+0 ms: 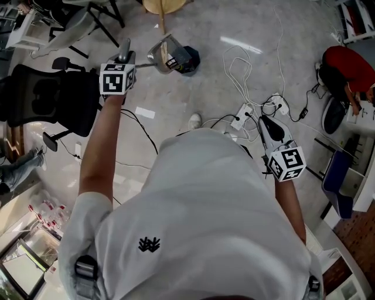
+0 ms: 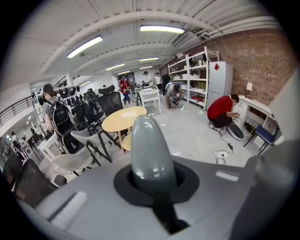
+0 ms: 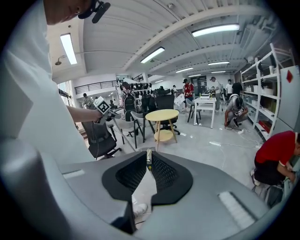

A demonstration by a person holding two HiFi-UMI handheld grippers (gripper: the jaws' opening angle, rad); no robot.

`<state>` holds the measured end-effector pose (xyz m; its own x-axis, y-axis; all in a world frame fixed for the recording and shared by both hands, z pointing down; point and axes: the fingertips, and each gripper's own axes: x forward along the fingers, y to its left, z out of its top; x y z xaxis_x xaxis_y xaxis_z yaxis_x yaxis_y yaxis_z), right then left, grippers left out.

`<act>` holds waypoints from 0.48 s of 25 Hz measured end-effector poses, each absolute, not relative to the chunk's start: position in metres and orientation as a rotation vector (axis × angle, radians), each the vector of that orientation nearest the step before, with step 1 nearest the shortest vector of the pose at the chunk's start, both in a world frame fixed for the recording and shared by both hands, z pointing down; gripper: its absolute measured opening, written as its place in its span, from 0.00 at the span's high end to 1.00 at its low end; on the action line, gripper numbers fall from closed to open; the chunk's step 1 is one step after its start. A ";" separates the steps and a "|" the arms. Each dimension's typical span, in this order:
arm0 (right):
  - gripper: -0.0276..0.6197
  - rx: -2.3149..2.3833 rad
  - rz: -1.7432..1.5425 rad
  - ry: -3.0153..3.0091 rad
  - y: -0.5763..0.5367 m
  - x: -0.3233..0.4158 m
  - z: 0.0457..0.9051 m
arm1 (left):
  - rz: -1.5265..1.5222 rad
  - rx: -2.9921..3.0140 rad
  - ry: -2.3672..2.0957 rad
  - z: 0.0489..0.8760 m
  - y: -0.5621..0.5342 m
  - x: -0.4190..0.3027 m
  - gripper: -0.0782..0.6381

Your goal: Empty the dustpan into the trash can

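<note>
In the head view my left gripper (image 1: 122, 58) is held out ahead, shut on the grey handle of the dustpan (image 1: 166, 55). The pan is tilted, its mouth against the small dark trash can (image 1: 191, 60) on the floor. The left gripper view shows the rounded grey handle end (image 2: 150, 157) standing up between the jaws. My right gripper (image 1: 268, 130) hangs low at my right side, far from the can. In the right gripper view its black pads (image 3: 164, 176) meet at the tip with no object between them.
A black office chair (image 1: 47, 99) stands close on the left. A power strip (image 1: 241, 115) with white cables lies on the floor between the grippers. A paper scrap (image 1: 145, 112) lies near my shoe (image 1: 195, 121). A person in red (image 1: 347, 67) crouches at right. A round yellow table (image 1: 164, 4) stands beyond the can.
</note>
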<state>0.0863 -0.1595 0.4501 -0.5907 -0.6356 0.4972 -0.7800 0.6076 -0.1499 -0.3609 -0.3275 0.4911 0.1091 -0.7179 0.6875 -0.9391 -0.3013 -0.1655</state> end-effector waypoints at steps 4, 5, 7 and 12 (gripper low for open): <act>0.91 1.182 0.519 -2.414 -0.156 0.080 0.452 | 1.088 2.153 -1.579 0.498 -0.337 -0.353 0.81; 0.91 1.192 0.522 -2.409 -0.155 0.078 0.453 | 1.102 2.169 -1.566 0.499 -0.338 -0.350 0.81; 0.91 1.213 0.527 -2.399 -0.154 0.076 0.453 | 1.124 2.200 -1.541 0.500 -0.340 -0.342 0.81; 0.91 1.249 0.528 -2.378 -0.151 0.076 0.452 | 1.182 2.273 -1.499 0.510 -0.344 -0.327 0.81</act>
<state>0.0757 -0.1506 0.4516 -0.5198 -0.6853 0.5101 -0.8367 0.5289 -0.1421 -0.3272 -0.3439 0.5102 0.1789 -0.6992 0.6922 -0.8365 -0.4784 -0.2670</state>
